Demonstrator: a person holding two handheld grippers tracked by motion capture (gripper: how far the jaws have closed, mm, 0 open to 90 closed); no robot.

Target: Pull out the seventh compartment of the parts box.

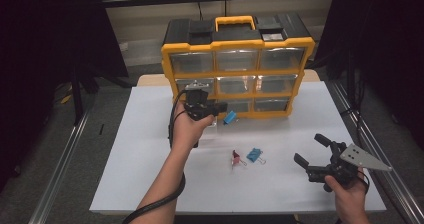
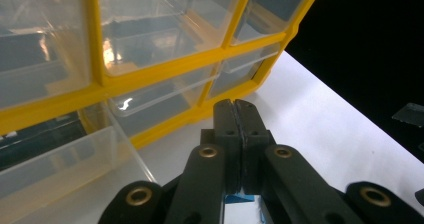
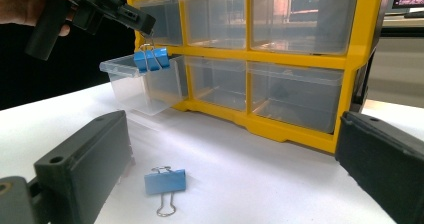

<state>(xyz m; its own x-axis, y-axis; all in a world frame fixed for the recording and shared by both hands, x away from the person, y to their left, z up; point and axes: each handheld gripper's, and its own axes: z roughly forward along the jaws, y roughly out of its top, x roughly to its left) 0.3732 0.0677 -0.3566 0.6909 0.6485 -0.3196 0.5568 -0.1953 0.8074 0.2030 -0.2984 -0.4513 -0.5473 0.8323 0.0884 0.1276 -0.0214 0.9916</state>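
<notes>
Left gripper (image 3: 145, 26), jaws pinching a blue binder clip (image 3: 151, 59) by its wire handle, hangs beside the pulled-out clear drawer (image 3: 135, 84); right gripper (image 1: 312, 151) (jaws spread) rests apart

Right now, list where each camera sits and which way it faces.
High view: above the person's side, looking forward and down on the white table and yellow drawer cabinet; both forearms and hands show.
Left gripper view: on the left gripper, facing the cabinet; its shut jaws show.
Right gripper view: on the right gripper, looking level at the cabinet; its open jaws show.
Shared: high and right gripper views both show the hanging blue binder clip and pulled-out clear drawer.
</notes>
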